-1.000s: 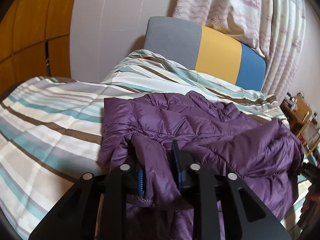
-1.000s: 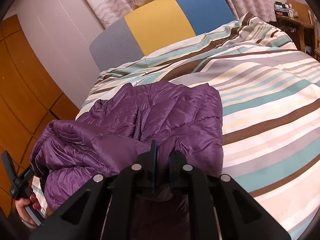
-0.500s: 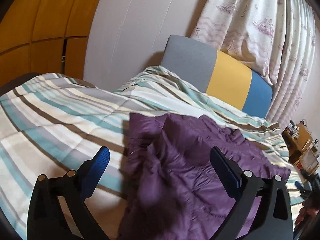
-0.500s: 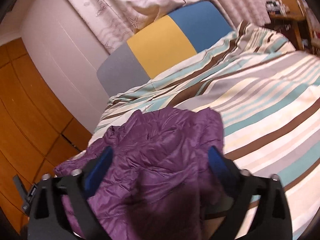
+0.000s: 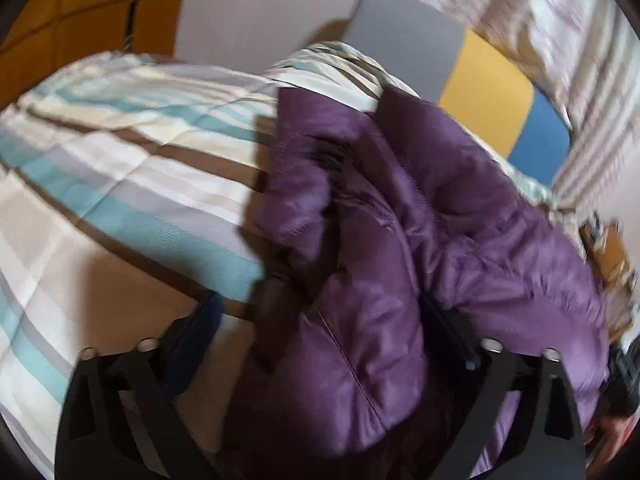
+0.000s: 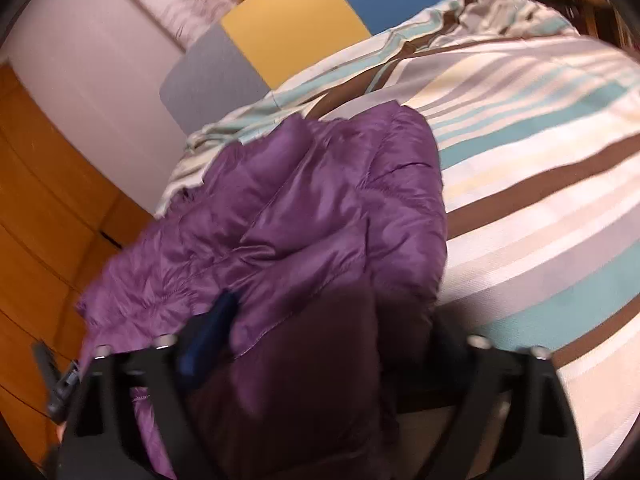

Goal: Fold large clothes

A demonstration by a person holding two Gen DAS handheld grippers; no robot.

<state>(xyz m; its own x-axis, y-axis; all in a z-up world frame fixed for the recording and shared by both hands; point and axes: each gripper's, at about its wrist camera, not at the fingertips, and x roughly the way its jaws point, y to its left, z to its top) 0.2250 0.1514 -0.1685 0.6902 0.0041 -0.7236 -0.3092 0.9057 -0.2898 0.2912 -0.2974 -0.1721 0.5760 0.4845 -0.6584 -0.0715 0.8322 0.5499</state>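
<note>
A purple puffer jacket lies crumpled on the striped bed cover. In the left wrist view my left gripper is low over the jacket's near edge. Its jaws are closing with a thick fold between them. The left blue pad still stands clear of the cloth, over the cover. In the right wrist view the jacket fills the middle. My right gripper is also closing around a dark near fold; its left pad is at the cloth, and the right finger is hidden behind the jacket.
A grey, yellow and blue headboard stands at the far end, with a patterned curtain behind it. Orange wooden panels line the wall on one side. A wooden stand sits beside the bed. The striped cover spreads wide to the right of the jacket.
Both grippers let go of the jacket folds and opened wide. They then dropped back down onto the jacket, and their jaws have begun narrowing around new folds.
</note>
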